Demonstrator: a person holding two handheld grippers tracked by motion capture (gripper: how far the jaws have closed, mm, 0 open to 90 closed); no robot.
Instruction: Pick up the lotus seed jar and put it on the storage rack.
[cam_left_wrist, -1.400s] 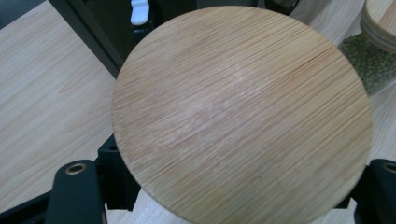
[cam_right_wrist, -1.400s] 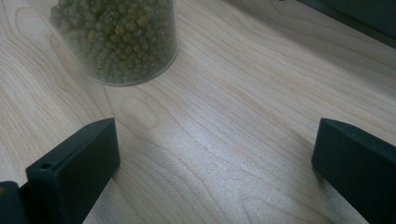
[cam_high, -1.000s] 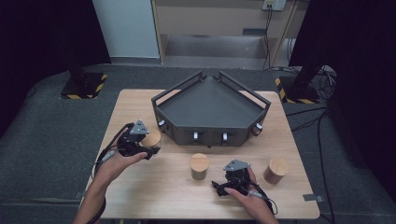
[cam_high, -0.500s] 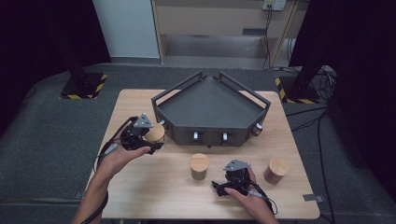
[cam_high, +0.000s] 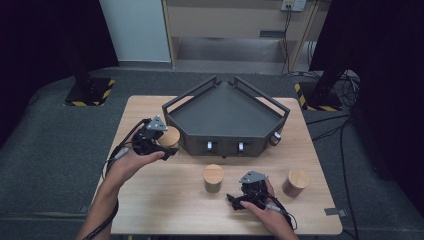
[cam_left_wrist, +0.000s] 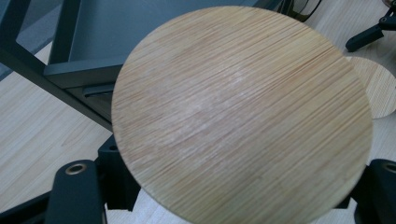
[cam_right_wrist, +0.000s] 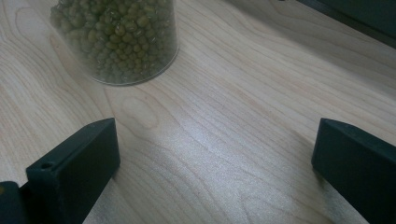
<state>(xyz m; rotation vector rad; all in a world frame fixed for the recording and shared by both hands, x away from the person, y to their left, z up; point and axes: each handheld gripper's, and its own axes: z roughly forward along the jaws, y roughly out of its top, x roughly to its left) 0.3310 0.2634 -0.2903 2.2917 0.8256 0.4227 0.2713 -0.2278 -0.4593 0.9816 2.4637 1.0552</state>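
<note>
My left gripper (cam_high: 166, 145) is shut on a jar with a round wooden lid (cam_high: 170, 135) and holds it above the table, just left of the dark grey tray (cam_high: 225, 117). In the left gripper view the lid (cam_left_wrist: 243, 112) lies between the two black jaws, with the tray's corner (cam_left_wrist: 93, 46) behind it. My right gripper (cam_high: 233, 201) rests low near the table's front edge, open, with bare wood between its jaws (cam_right_wrist: 215, 154). A clear jar of green beans (cam_right_wrist: 116, 37) stands just ahead of it; this same jar carries a wooden lid (cam_high: 213, 174).
Another wooden-lidded jar (cam_high: 296, 181) stands to the right of my right hand. A small brown thing (cam_high: 274, 138) sits by the tray's right front corner. The tray has raised rails along its sides. Cables trail from both grippers.
My left gripper has lifted the jar and carried it up and slightly right in the picture, closer to the tray. The right gripper has stayed where it was.
</note>
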